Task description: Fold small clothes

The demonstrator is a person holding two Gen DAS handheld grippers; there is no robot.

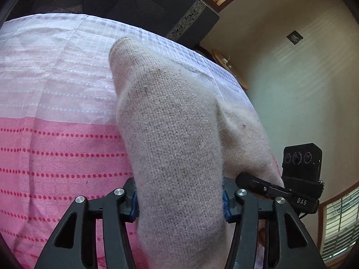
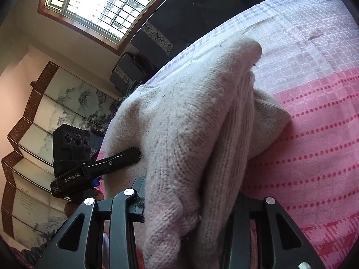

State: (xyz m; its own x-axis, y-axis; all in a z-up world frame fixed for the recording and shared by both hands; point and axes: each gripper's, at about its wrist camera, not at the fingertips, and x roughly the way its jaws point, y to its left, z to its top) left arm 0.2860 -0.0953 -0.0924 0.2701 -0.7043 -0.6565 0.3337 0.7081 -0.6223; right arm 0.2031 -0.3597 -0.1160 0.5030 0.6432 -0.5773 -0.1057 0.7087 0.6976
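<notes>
A pale beige knitted garment (image 1: 177, 134) lies partly lifted over a pink and white bedspread (image 1: 56, 134). My left gripper (image 1: 180, 201) is shut on a bunched part of the knit, which fills the gap between its fingers. My right gripper (image 2: 190, 206) is shut on another fold of the same garment (image 2: 190, 134), which drapes over its fingers and hides the tips. The right gripper shows in the left wrist view (image 1: 264, 187) at the garment's right edge. The left gripper shows in the right wrist view (image 2: 125, 155), pressed into the knit.
The bedspread (image 2: 314, 112) has a white checked band beyond a pink dotted band. A dark headboard (image 1: 145, 4) stands behind the bed. A window (image 2: 101, 2) and a folding screen (image 2: 44, 112) are off the bed's side.
</notes>
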